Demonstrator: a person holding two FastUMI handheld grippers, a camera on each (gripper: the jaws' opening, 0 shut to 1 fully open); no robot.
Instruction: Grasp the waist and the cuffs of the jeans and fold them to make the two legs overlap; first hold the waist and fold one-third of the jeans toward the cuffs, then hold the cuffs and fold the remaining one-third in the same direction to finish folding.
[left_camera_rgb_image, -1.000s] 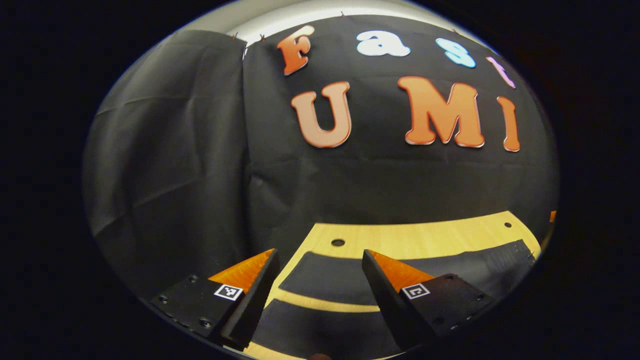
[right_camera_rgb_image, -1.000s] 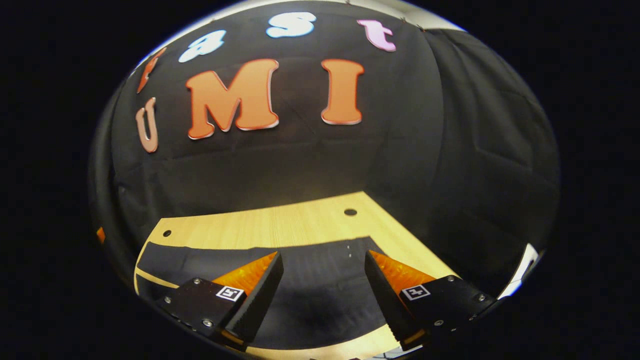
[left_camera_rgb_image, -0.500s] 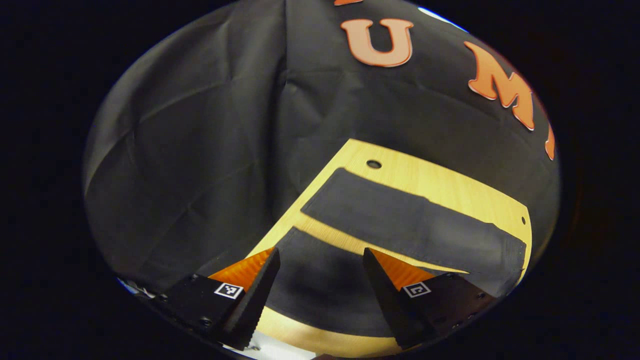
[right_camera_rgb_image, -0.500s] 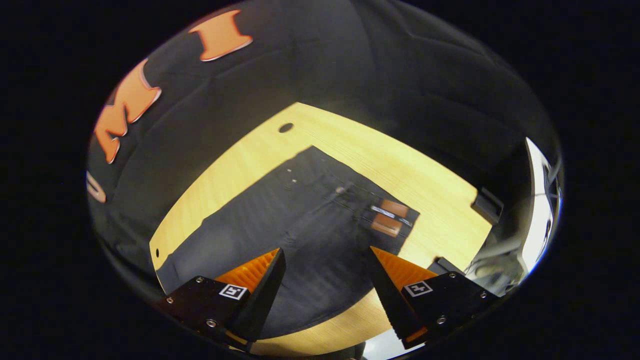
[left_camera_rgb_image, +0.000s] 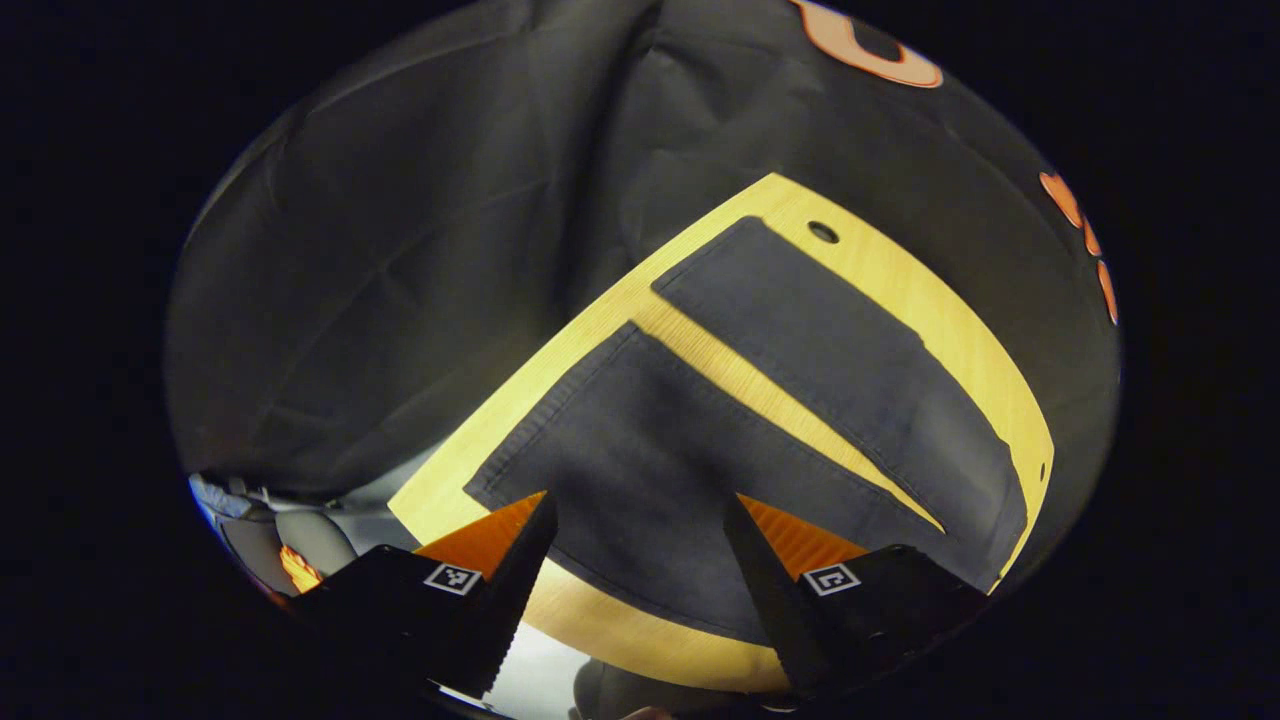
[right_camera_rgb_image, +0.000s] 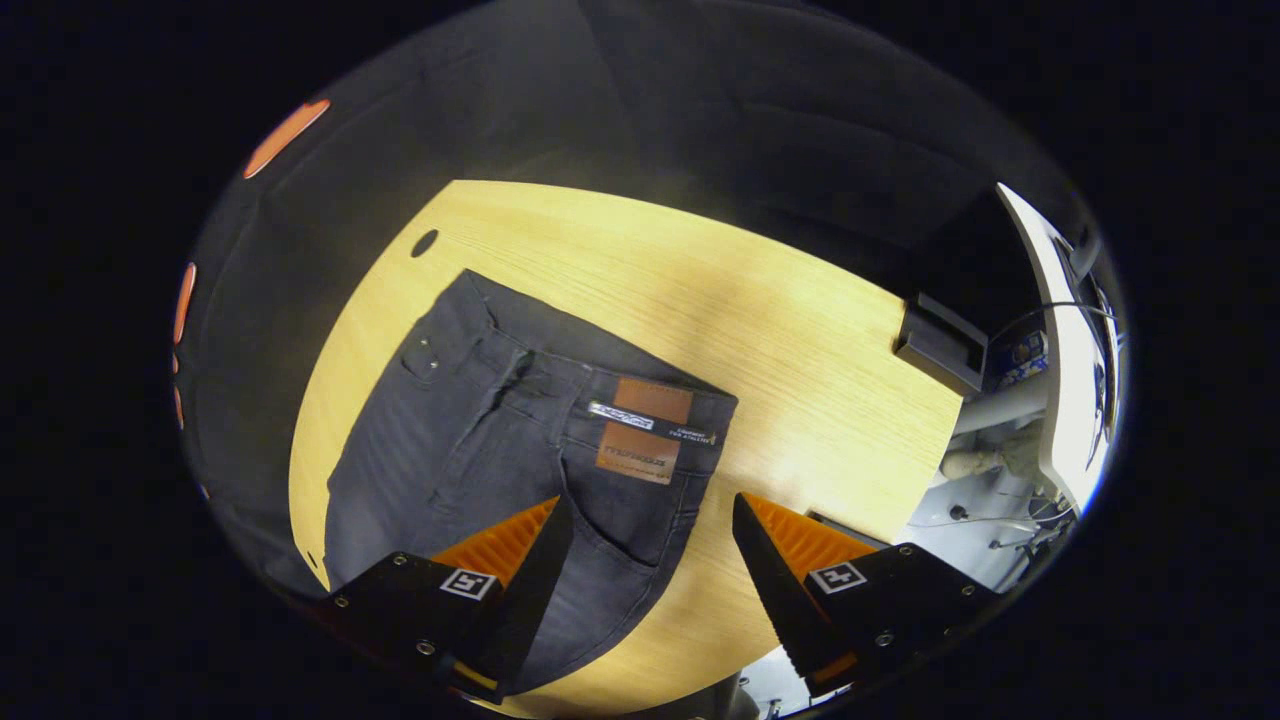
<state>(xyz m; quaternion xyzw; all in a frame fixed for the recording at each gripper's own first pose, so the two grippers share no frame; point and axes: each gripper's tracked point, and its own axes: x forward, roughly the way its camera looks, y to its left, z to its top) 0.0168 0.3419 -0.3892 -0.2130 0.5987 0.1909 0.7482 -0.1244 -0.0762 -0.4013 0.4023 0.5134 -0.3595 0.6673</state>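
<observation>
Reaching is the step in hand: both grippers hang wide open and empty over the jeans (right_camera_rgb_image: 500, 440), which lie flat on the table (right_camera_rgb_image: 780, 330). Left gripper (left_camera_rgb_image: 635, 560) faces the near cuff (left_camera_rgb_image: 545, 410), right gripper (right_camera_rgb_image: 650, 560) the waist (right_camera_rgb_image: 650, 385). Next each must pinch its near edge; bare table beyond the far leg (left_camera_rgb_image: 830, 350) leaves room.

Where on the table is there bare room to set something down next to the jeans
Biggest bare patch: the table between the jeans' waist and the dark box at the edge. Narrow strips run between the two legs and beside the cuffs. The jeans crowd the rest. The left gripper and right gripper hover open.
</observation>
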